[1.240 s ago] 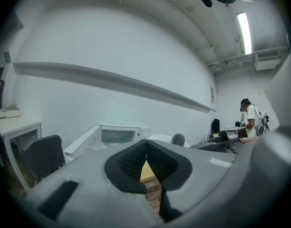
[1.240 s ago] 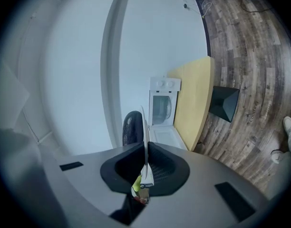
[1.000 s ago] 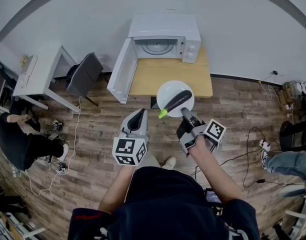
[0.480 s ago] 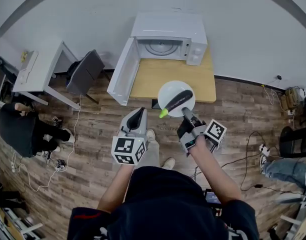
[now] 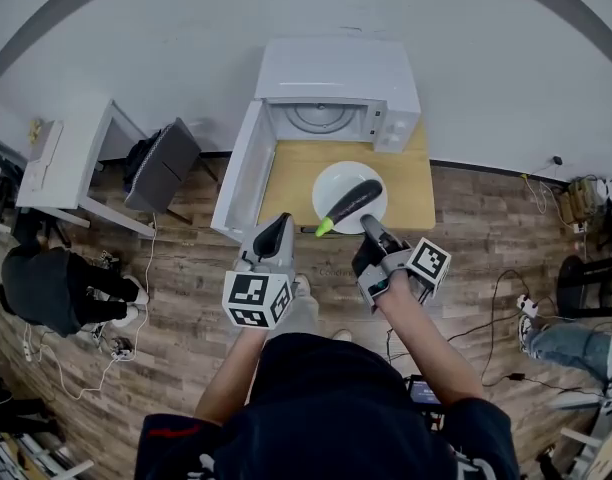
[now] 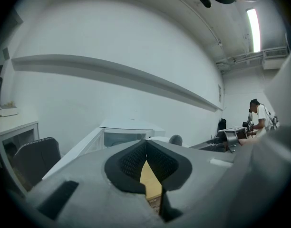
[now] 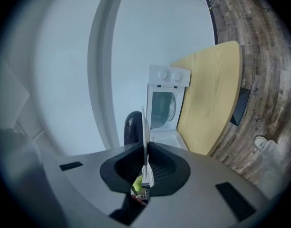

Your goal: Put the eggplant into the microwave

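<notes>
Right claw (image 5: 368, 227) on plate (image 5: 331, 182) (eggplant (image 5: 354, 201) atop)

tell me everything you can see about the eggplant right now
The eggplant is long and slim, glossy dark purple, almost black, with a bright green stem end pointing toward the person. It lies diagonally on a white plate, touching only that as far as shows. The right gripper is clamped on the plate's near rim, not on the eggplant. Plate and eggplant are over the wooden table, in front of the open microwave. It looks whole.
</notes>
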`<state>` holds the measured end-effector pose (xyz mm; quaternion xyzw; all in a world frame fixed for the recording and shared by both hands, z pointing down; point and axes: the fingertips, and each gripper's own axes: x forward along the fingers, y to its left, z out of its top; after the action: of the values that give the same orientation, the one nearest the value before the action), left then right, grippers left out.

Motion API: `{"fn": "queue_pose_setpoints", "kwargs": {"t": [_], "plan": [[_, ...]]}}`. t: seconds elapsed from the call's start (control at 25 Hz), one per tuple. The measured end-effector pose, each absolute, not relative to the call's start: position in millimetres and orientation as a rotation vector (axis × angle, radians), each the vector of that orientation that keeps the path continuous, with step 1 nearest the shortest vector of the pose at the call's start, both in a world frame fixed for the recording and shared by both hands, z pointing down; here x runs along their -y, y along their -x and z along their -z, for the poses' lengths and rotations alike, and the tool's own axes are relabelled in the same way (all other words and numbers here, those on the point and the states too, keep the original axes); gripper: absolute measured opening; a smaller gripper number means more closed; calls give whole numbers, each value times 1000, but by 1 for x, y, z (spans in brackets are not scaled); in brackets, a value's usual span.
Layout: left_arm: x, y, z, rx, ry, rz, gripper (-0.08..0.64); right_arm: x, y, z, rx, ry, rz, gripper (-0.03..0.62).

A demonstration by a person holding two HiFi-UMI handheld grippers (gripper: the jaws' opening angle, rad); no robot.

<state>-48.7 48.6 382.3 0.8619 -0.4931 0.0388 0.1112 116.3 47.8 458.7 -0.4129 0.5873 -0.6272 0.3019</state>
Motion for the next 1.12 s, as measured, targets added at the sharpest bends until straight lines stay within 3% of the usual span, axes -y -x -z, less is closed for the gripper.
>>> {"fn": "queue_pose_setpoints", "kwargs": {"t": [1.12], "plan": [[112, 81, -391, 1265, -2583, -142, 17, 101, -75, -474, -1478, 1194, 1638, 20]]}}
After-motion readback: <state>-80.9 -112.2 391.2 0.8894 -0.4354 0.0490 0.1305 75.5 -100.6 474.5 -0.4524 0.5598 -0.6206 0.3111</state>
